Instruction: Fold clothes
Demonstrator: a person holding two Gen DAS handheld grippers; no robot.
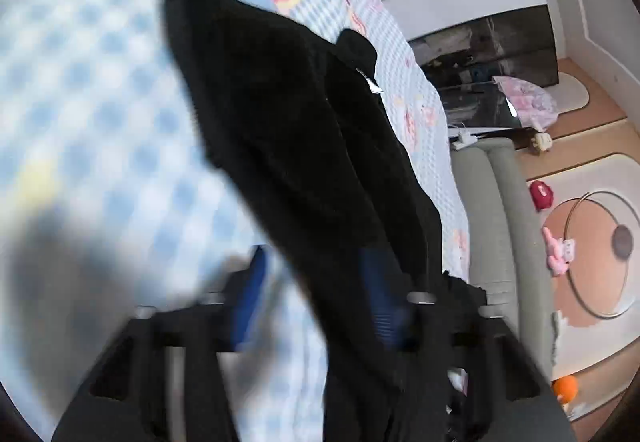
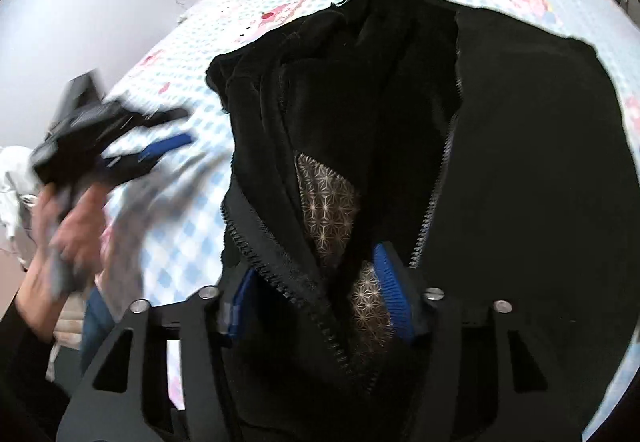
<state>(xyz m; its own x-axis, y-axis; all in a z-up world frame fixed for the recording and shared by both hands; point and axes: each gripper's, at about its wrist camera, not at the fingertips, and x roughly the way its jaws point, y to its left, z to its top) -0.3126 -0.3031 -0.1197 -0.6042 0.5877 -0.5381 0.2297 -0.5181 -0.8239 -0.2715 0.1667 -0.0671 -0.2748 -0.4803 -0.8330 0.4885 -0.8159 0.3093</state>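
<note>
One black zip jacket (image 2: 500, 146). One bed (image 2: 192, 210), checked blue sheet. Two tools: left tool (image 2: 176, 130), right tool (image 2: 316, 298). One hand (image 2: 68, 230). Floor: two pink toys (image 1: 560, 250), one orange ball (image 1: 565, 388).

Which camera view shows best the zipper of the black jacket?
The right wrist view: the zipper on the black jacket runs sharp beside the patterned lining. The left wrist view shows only blurred dark cloth and a small zipper pull.
</note>
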